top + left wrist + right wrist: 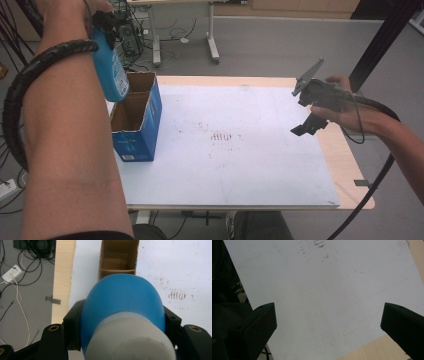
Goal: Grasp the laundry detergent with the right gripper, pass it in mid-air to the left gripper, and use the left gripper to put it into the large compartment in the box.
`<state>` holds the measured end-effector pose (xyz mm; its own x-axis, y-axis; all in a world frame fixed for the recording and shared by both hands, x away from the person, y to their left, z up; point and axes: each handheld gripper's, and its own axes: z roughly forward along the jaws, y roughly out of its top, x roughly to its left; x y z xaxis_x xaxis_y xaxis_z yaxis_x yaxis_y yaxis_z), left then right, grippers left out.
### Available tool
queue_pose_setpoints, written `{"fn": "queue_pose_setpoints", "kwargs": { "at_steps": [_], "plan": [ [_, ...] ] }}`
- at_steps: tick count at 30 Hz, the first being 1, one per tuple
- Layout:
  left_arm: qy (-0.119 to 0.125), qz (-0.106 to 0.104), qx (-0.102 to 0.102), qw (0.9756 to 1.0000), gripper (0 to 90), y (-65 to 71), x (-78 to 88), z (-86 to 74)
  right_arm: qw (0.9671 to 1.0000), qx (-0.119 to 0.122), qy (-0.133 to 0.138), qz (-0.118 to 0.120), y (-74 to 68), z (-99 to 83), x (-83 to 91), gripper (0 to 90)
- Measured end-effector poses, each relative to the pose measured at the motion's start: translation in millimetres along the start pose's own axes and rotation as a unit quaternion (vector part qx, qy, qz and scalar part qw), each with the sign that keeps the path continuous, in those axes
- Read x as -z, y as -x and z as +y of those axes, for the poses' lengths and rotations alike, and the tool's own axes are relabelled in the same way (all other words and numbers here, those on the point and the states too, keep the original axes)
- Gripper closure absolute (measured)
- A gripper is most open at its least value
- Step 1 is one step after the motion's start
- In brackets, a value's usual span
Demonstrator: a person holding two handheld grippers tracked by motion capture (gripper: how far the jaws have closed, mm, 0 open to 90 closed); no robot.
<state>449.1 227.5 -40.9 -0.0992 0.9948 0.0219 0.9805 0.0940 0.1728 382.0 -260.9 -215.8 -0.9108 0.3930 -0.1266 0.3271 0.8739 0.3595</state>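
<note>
Blue bottle [111,70] clamped in the left gripper [107,22], hanging neck-up just above the open cardboard box [137,120] at the tabletop's [225,165] left edge, lined up over a compartment, likely for lowering inside. Right gripper [306,125] parked well apart over the white sheet, jaws spread wide, holding nothing.

Soft, even room light falls on the white table sheet [260,165], with faint shadows and no glare. In the left gripper view the near blue bottle [122,302] is blurred, its pale cap washed out. The right gripper view looks dimmer, slightly soft.
</note>
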Motion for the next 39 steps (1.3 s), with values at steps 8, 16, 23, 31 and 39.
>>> {"fn": "queue_pose_setpoints", "kwargs": {
  "at_steps": [8, 16, 23, 31, 39],
  "plan": [
    [-0.003, 0.0, -0.007, 1.0, 37.2, 1.4, -12.2, 0.0, 1.0, 0.003, 0.0, -0.001, -1.1, 2.6, 1.5, 0.3],
    [-0.011, -0.004, -0.01, 0.9999, 37.1, -0.4, -28.2, -2.0, 1.0, 0.005, -0.002, -0.006, -1.9, 1.9, 1.7, 0.3],
    [-0.013, -0.003, -0.011, 0.9998, 37.1, -2.7, -40.7, -3.1, 1.0, 0.006, -0.003, -0.006, -3.7, 1.4, 0.3, 0.3],
    [-0.019, -0.006, -0.011, 0.9997, 37.1, -4.8, -58.9, -4.1, 1.0, 0.005, -0.006, -0.004, -4.4, 2.1, -3.1, 0.3],
    [-0.024, -0.003, -0.013, 0.9996, 37.1, -4.7, -77.8, -5.2, 0.9999, 0.005, -0.01, -0.004, -5.2, 1.9, -5.4, 0.3]
  ]
}}
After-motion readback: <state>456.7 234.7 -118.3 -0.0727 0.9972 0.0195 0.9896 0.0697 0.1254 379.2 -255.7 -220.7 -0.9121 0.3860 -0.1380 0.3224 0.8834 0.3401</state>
